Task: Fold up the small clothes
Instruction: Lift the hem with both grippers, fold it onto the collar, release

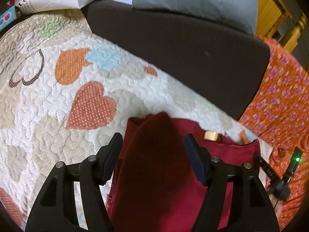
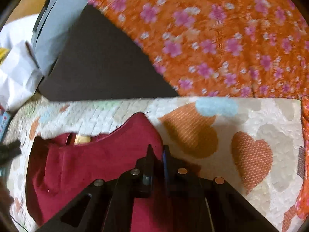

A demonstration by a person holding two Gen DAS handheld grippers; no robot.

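A: Location of the dark red garment [image 1: 154, 174]?

B: Flat on the heart-print quilt [image 1: 48, 96], near an orange floral cloth [image 1: 280, 106].

A: Left hand-held gripper [image 1: 153, 145] status?

B: Released; fingers spread, a raised fold of the garment between them, no pad contact.

A: Right hand-held gripper [image 2: 158, 150]?

B: Clenched over the garment's edge; whether fabric is pinched cannot be determined.

Black left gripper [image 1: 153, 145], silver screws, blue-edged jaws

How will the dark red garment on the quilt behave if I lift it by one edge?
The dark red garment is probably floppy: it already lies in soft folds. It looks thin and light, so it should drape and may unfold. On the textured quilt it would likely drag and bunch rather than slide.
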